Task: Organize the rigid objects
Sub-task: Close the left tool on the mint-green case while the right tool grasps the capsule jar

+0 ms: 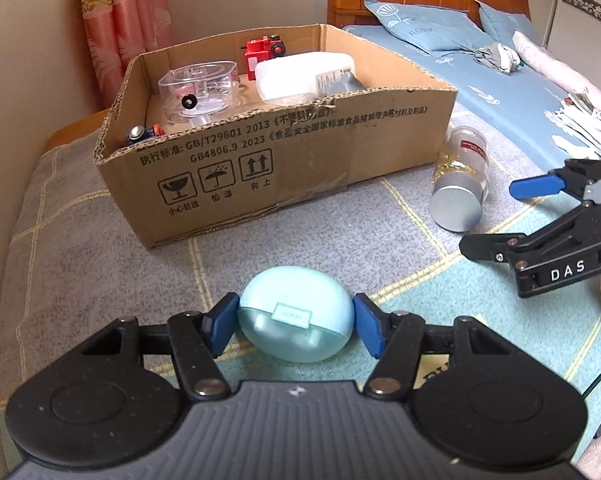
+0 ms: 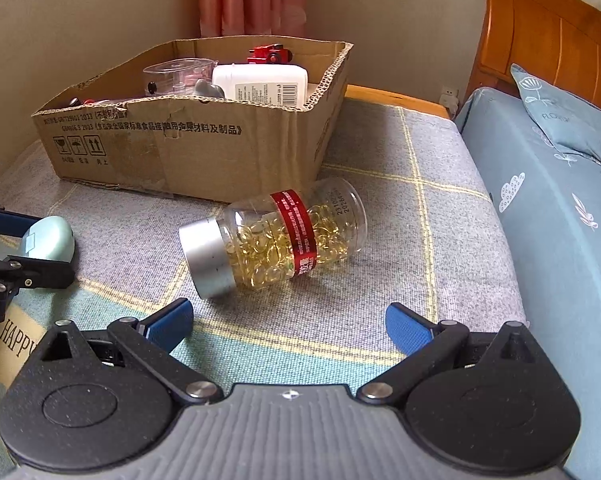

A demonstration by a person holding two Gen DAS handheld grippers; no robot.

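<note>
Pinched side-on by the left gripper [image 1: 296, 326], the smooth case [image 1: 294, 316] at lower centre could squirt out on lifting; the right gripper [image 2: 288, 328] is spread before the bottle [image 2: 276, 236], which may roll toward the box [image 2: 204, 148]

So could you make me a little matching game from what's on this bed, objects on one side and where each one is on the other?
Things:
1. pale blue egg-shaped case
2. capsule bottle
3. red toy truck
4. white plastic bottle

Places:
A. lying on its side on the blanket, outside the cardboard box
B. lying inside the box, label showing
C. between the blue pads of the left gripper
D. at the back of the box, by the far wall

Pairs: 1-C, 2-A, 3-D, 4-B
</note>
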